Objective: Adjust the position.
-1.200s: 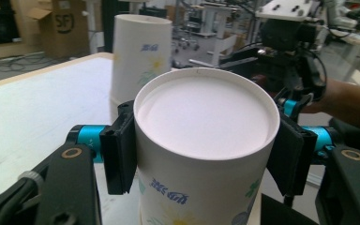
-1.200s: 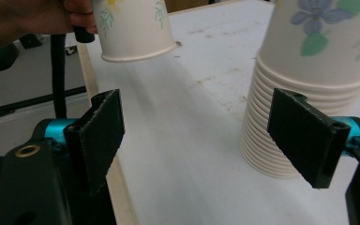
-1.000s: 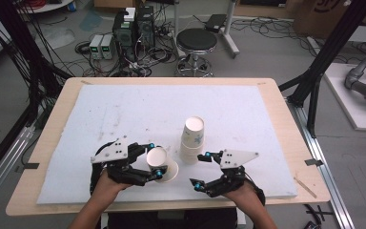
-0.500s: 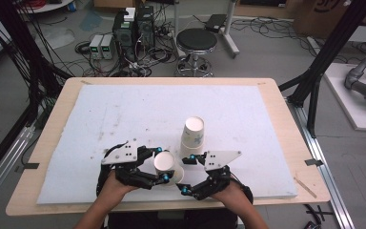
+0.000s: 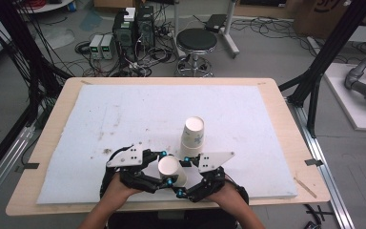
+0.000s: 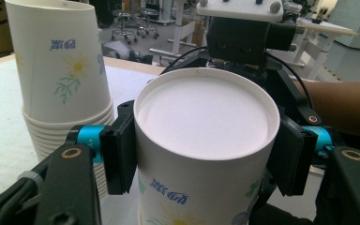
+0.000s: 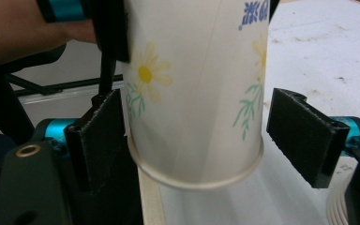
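Fingers of the left gripper (image 5: 166, 168) clench an upturned paper cup (image 5: 170, 170) near the bench's front edge; the right gripper (image 5: 183, 177) straddles its rim, fingers released, beside the cup stack (image 5: 192, 136).

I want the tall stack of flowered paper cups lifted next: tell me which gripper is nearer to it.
Right. The right gripper sits just below the stack of flowered paper cups; the left gripper, shut on the single upturned cup, is farther left.
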Motion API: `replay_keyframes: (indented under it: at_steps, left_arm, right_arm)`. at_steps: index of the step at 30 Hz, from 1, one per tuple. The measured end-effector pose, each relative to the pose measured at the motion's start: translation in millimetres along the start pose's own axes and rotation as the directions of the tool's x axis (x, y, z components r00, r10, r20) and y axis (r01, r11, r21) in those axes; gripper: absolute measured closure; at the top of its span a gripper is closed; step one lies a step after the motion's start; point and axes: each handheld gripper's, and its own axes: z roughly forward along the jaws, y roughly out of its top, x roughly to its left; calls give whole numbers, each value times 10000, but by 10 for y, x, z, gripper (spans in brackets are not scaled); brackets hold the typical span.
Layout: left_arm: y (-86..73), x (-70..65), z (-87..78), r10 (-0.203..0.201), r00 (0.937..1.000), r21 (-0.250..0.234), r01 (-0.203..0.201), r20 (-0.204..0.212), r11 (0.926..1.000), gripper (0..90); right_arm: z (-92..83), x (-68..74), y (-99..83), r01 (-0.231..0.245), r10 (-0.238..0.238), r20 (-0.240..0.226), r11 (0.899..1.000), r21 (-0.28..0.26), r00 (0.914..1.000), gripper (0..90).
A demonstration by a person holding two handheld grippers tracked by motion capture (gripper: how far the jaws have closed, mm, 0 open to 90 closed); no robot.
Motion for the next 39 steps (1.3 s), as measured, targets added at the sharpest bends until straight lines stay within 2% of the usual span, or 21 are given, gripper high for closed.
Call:
replay_keyframes:
  at_steps: [3, 5, 10, 12, 17, 19, 21, 22, 25, 30, 34, 39]
  left_arm:
    - [-2, -9, 19, 10, 10000, -43, -9, 69, 10000, 355]
    - [-4, -17, 33, 46, 10000, -49, -46, 32, 10000, 355]
    - [-7, -17, 36, 10, 10000, -64, -10, 53, 10000, 357]
    - [-7, -14, 34, 57, 10000, -42, -57, 32, 10000, 359]
    - [-16, -10, 35, -31, 10000, -118, 30, -31, 9999, 358]
    - [-18, -16, 38, 71, 9999, -73, -72, -154, 9999, 346]
    - [-15, -25, 49, 114, 9981, 52, -111, -606, 9999, 228]
    - [-12, -22, 47, 101, 9979, 85, -96, -639, 9999, 171]
    - [6, -16, 7, 75, 9989, 11, -75, -472, 10000, 162]
    - [68, -2, -79, 77, 9995, 167, -72, -305, 9998, 162]
    - [99, 19, -135, 85, 9995, 344, -74, -299, 9994, 162]
    - [127, 38, -141, 215, 9997, 1157, -197, -140, 9931, 162]
  right_arm:
    - [17, -9, -1, -17, 17, -58, 10000, -47, 10000, 205]
    - [22, -15, -3, -94, 91, -277, 9999, -107, 9996, 259]
    - [22, -29, -11, -234, 222, -516, 9995, -226, 9984, 291]
    - [16, -28, -11, -279, 270, -533, 9995, -178, 9982, 312]
    - [11, -31, 2, -17, 13, -412, 9999, -114, 9992, 366]
    - [6, -31, 7, 16, -19, -396, 10000, -70, 9992, 372]
    - [3, -26, 8, -18, 18, -395, 10000, -5, 9992, 375]
    - [4, -27, 7, 24, -24, -440, 10000, 1, 9990, 375]
    - [-1, -23, 8, 85, -83, -392, 10000, 43, 9992, 375]
    - [-31, -22, 10, 329, -321, -205, 9987, 395, 9993, 375]
    - [-64, -48, 20, 592, -597, 30, 9939, 931, 9982, 375]
    - [-77, -69, 66, 856, -861, -29, 9854, 1475, 9963, 375]
